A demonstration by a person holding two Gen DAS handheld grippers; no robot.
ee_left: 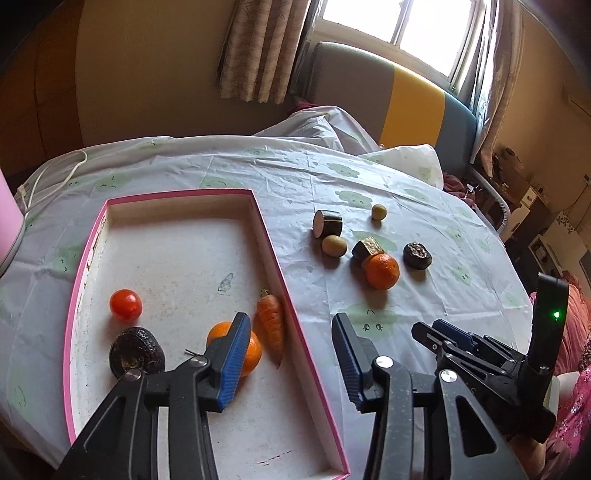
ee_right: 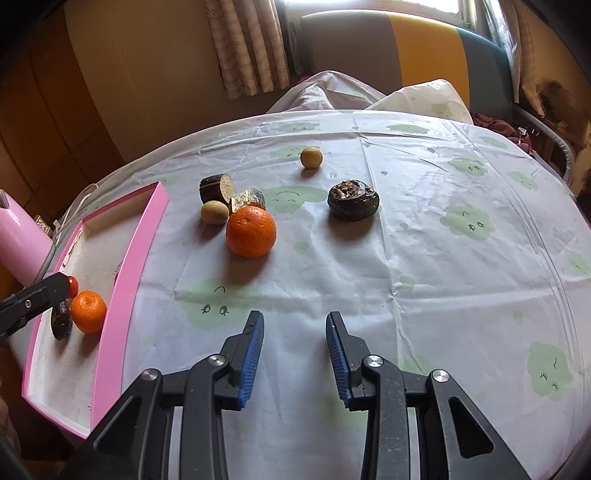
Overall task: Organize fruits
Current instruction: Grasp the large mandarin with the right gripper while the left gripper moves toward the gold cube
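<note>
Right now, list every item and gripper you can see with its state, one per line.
Left gripper: jaws open, empty.
Right gripper: jaws open, empty.
Pink tray: holds four items.
Tomato: in tray.
Avocado: in tray.
Tray orange: in tray.
Carrot: in tray, against wall.
Table orange: on the cloth.
Dark wrinkled fruit: on the cloth.

Daylight poured through a blown-out window (ee_left: 399, 26) at the back, and the fruit threw soft shadows toward the camera across the table (ee_right: 406, 258). Both fisheye views bent strongly and darkened at their corners, yet stayed sharp.
</note>
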